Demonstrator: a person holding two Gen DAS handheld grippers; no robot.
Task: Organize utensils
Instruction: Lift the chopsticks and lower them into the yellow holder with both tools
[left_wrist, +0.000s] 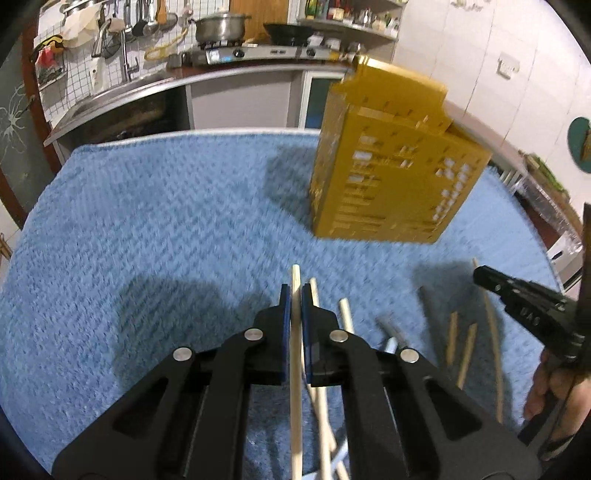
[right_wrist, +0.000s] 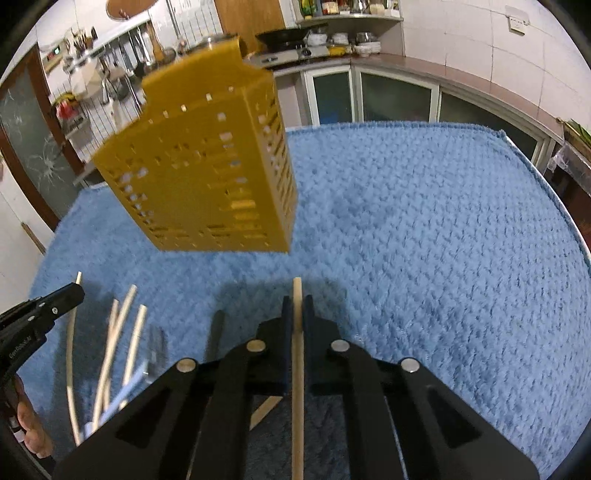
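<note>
The left gripper (left_wrist: 294, 295) pinches one chopstick (left_wrist: 295, 369), and the right gripper (right_wrist: 297, 306) pinches another chopstick (right_wrist: 297, 369). Both point toward the yellow holder (left_wrist: 388, 177) at about one o'clock, probably so the sticks can drop in. More sticks (left_wrist: 465, 347), a bit blurry, lie on the blue towel (left_wrist: 147, 221).

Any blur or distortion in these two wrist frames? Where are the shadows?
Left wrist: fisheye bends the counter line; yellow utensil holder and loose chopsticks motion-blurred; claw sharp, its shadow on the blue towel. Right wrist: same bend, holder smeared, dark shadow ahead of the claw.
</note>
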